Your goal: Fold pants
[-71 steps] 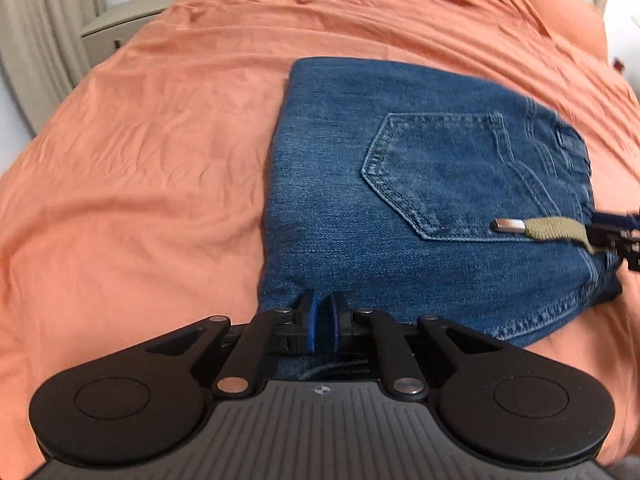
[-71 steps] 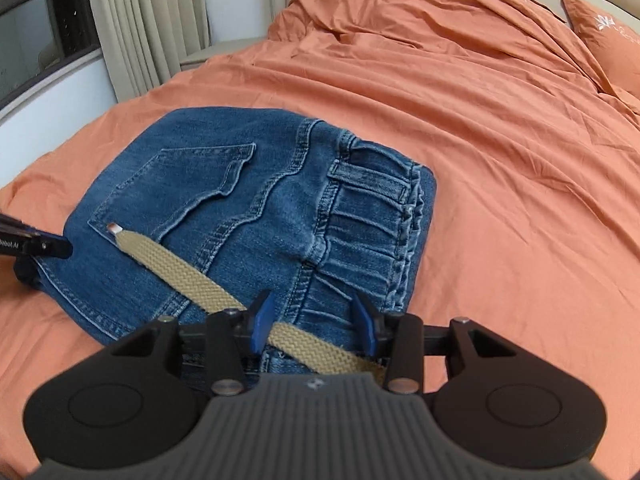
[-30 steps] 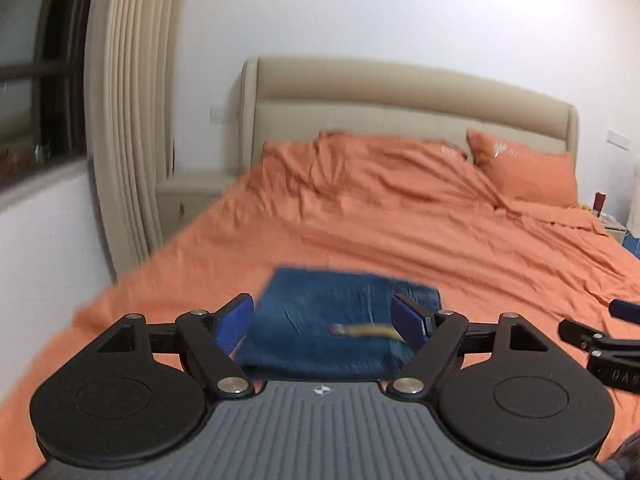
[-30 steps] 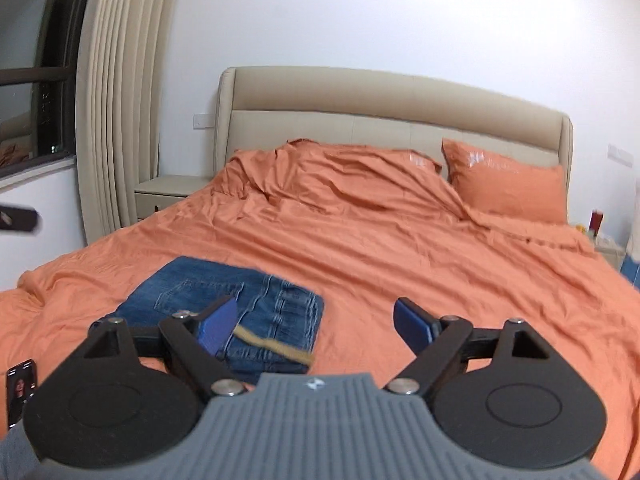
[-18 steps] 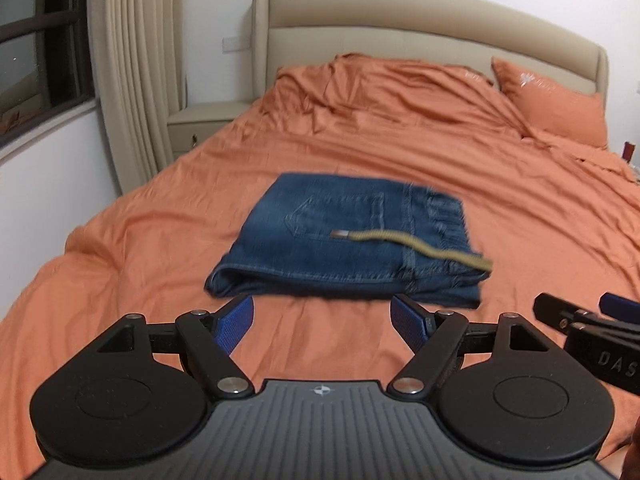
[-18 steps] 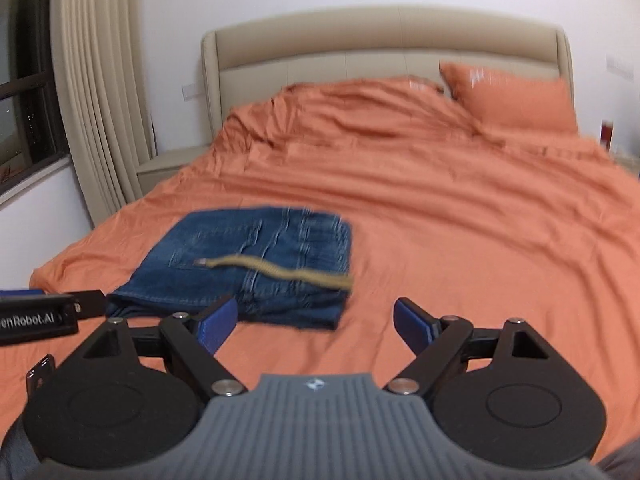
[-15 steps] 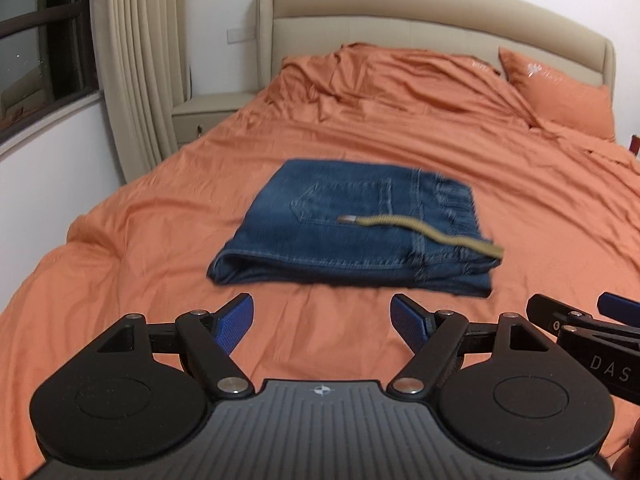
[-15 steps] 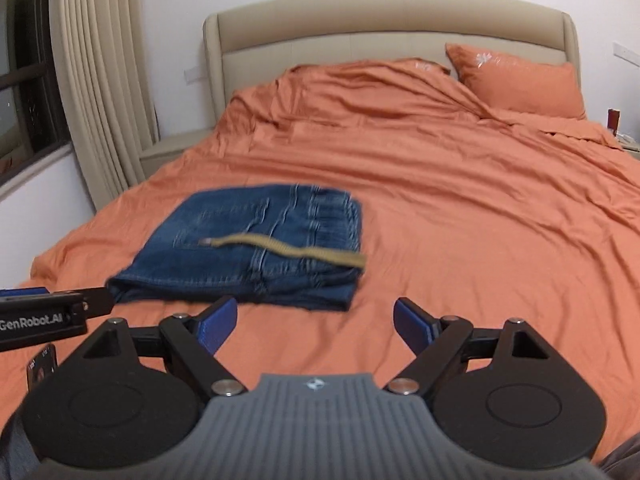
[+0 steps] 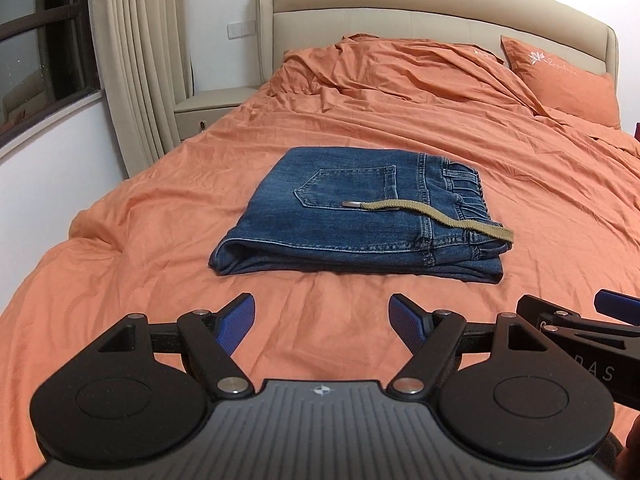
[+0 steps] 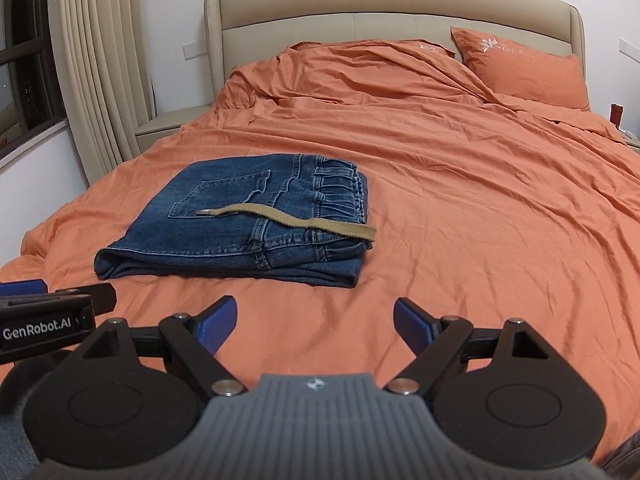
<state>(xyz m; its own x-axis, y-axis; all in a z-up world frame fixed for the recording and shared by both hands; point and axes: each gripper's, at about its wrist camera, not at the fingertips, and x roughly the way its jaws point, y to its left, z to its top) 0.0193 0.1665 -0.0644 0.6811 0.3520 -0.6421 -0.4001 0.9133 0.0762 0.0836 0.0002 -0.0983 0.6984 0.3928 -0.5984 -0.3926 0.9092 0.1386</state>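
Both grippers have backed off the pants, left gripper and right gripper released; fold looks finished, though the far edge is hidden; tuck the drawstring at three o'clock

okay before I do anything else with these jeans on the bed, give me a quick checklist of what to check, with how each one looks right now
1. Jeans folded into a compact stack: ok, a squarish pile on the orange sheet.
2. Edges lined up: mostly ok; the layers at the near right corner sit slightly uneven.
3. Tan drawstring tucked away: not ok, it lies loose across the top, its end overhanging the waistband corner.
4. Left claw free: ok, open, nothing between its pads, short of the jeans.
5. Right claw free: ok, open and empty, also short of the jeans.
6. Underside of the stack smooth: cannot tell, hidden.
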